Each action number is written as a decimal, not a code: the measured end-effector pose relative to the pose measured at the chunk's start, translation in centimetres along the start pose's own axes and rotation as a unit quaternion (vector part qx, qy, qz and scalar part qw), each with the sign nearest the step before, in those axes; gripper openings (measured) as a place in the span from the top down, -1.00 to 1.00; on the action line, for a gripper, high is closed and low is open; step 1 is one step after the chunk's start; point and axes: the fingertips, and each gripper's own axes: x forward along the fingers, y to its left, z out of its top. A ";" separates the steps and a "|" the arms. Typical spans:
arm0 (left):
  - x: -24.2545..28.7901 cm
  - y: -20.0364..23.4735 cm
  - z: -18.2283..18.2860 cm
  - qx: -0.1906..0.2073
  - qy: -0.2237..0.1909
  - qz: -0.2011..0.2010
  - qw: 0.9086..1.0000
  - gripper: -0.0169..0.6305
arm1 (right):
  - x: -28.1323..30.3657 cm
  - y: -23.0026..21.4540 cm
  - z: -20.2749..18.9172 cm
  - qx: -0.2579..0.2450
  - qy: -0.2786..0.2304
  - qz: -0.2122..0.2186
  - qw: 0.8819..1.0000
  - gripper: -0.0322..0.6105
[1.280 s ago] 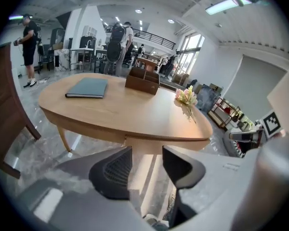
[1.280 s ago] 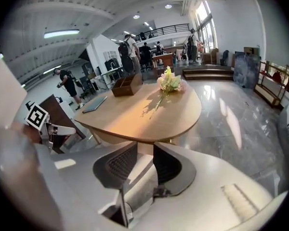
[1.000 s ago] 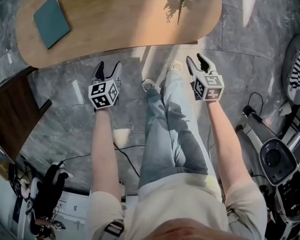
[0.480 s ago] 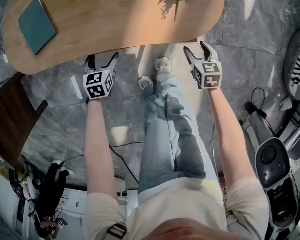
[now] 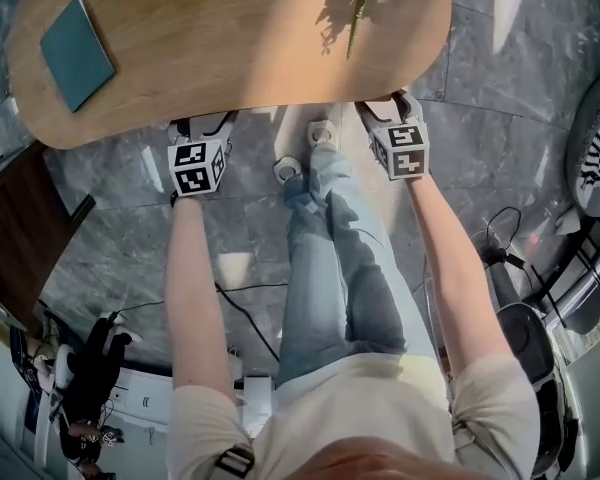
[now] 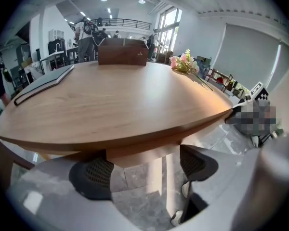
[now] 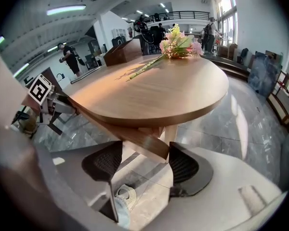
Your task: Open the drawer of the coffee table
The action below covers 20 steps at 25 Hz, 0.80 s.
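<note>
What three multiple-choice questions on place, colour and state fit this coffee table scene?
1. In the head view, where does the book lie? A. on the floor B. left part of the coffee table C. its right edge
2. What colour is the book? A. teal B. red C. yellow
3. How do the jaws of the left gripper stand? A. shut on the book B. shut, empty C. apart
B: it lies at the tabletop's left. A: its cover is teal. C: the jaws have just been opening; pads stand apart, the wooden panel under the tabletop between them, untouched.
</note>
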 end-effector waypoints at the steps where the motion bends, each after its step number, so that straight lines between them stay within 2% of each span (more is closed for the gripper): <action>1: 0.0 0.0 0.0 0.001 0.003 0.002 1.000 -0.39 | 0.0 0.0 0.0 0.002 0.001 -0.001 1.000 -0.05; 13: 0.0 0.0 -0.1 0.003 -0.001 0.011 1.000 -0.39 | -0.2 0.0 -0.1 0.011 -0.014 -0.007 1.000 -0.04; 20: -1.5 -0.7 -2.1 0.006 -0.005 0.011 1.000 -0.39 | -1.4 1.1 -2.3 0.015 -0.013 -0.007 1.000 -0.04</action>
